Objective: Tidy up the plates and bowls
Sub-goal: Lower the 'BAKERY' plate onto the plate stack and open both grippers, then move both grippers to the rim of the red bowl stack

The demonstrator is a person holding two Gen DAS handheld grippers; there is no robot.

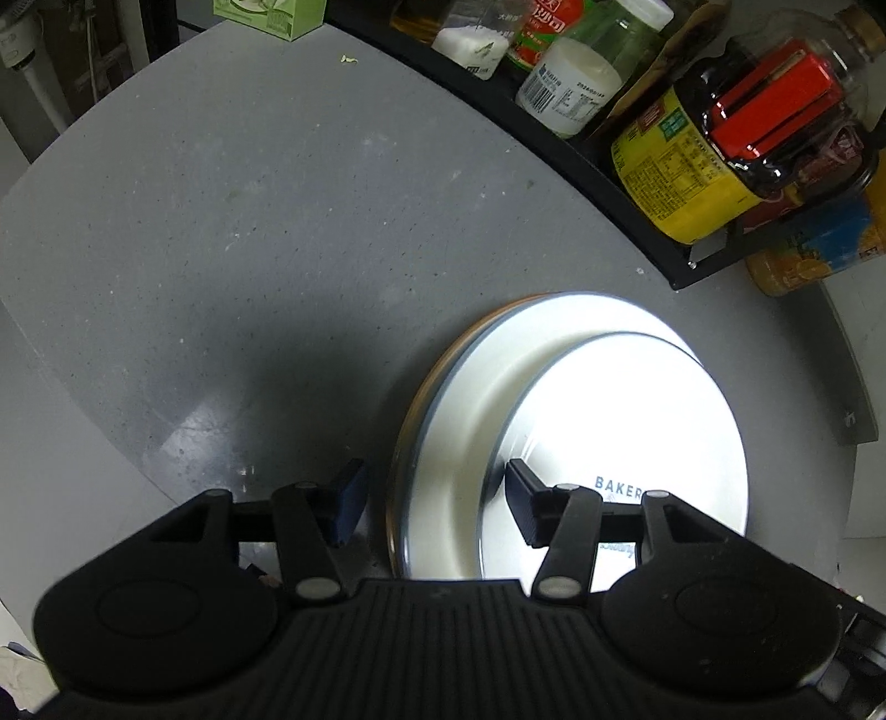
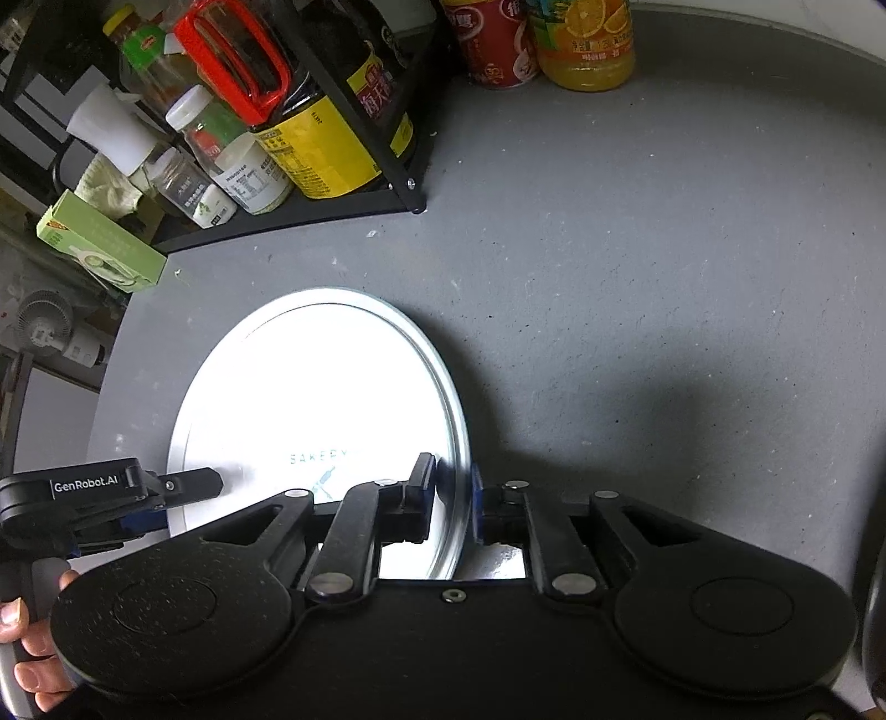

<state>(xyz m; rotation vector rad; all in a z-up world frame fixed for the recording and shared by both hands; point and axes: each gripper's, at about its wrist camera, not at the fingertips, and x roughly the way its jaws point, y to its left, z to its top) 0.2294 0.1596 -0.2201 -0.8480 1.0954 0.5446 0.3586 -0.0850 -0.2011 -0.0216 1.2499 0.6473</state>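
Grey countertop (image 1: 221,221): speckled, carries everything here.
Black rack (image 2: 310,216): at 11 o'clock in the right wrist view, crowded with bottles; the yellow-labelled bottle (image 2: 326,144) has print too small to read.
Orange drink bottle (image 2: 587,44): at 1 o'clock, beside a red can (image 2: 493,50).
White plate (image 2: 310,410): printed "BAKERY", top of a stack.
Lower plate (image 1: 470,399): beneath it, brown-edged plate lowest.
Right gripper (image 2: 451,498): jaws pinch the white plate's rim.
Left gripper (image 1: 434,498): "GenRobot.AI" on its body; jaws wide, straddling the stack's edge at 6 o'clock.

Grey speckled countertop (image 1: 221,221); black rack (image 2: 332,213) at back.
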